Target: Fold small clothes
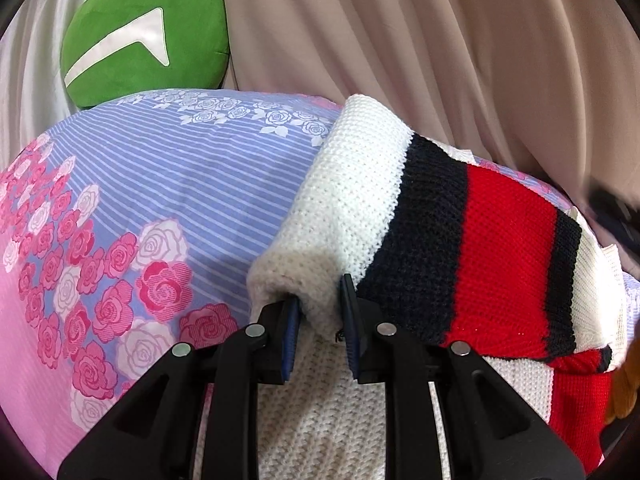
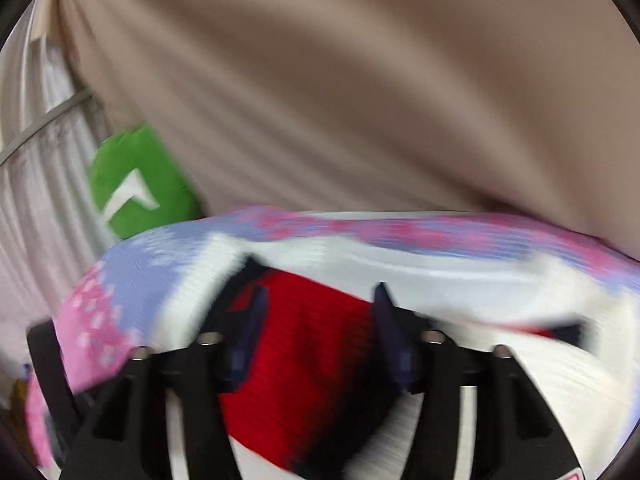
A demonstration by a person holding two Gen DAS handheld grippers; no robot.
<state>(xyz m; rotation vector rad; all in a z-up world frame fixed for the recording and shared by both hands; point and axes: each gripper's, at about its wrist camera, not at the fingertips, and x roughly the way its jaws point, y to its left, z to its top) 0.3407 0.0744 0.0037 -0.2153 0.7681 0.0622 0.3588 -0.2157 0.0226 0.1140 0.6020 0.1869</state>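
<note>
The left gripper is pinching a white fold of the striped knit sweater, lying partly folded on the floral bed sheet at centre right. The right gripper is hovering, fingers apart, over its red band; folds remain.

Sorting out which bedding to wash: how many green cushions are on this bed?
1. The green cushion sits at the far left edge of the floral bedsheet, against the curtains. More may be hidden behind the striped sweater.
</note>
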